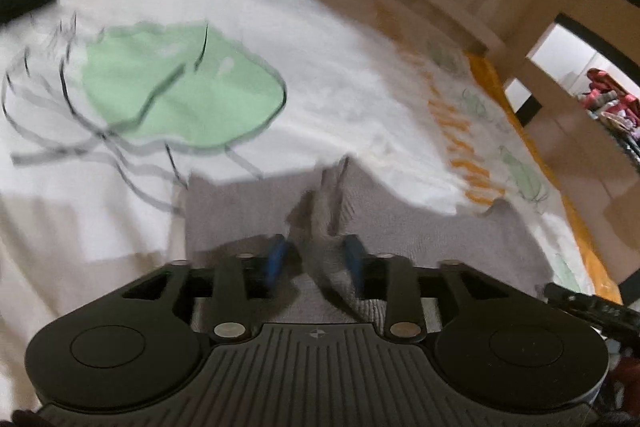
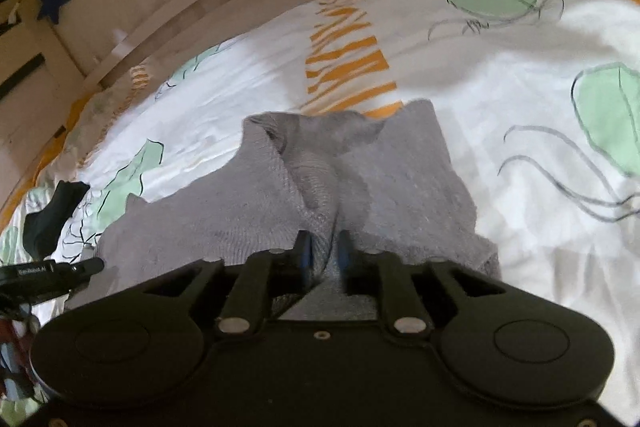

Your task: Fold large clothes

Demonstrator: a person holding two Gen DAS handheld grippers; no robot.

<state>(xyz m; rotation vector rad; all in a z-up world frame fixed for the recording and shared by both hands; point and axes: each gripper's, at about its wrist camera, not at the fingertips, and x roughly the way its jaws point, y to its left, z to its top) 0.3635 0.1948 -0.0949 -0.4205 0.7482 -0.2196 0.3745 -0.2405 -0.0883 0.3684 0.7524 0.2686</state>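
L gripper [image 1: 316, 259]: my blue pads sit apart w/ a raised ridge of the grey knit sweater [image 1: 420, 231] between them; can't tell if they press it.
R gripper [image 2: 324, 255]: jaws narrow, pinching a sweater fold.
Sweater: on the white duvet [image 2: 500, 99] w/ green blobs, bunched toward 12 o'clock from both grippers.
Dark sock [image 2: 52, 215]: 9 o'clock, on duvet.
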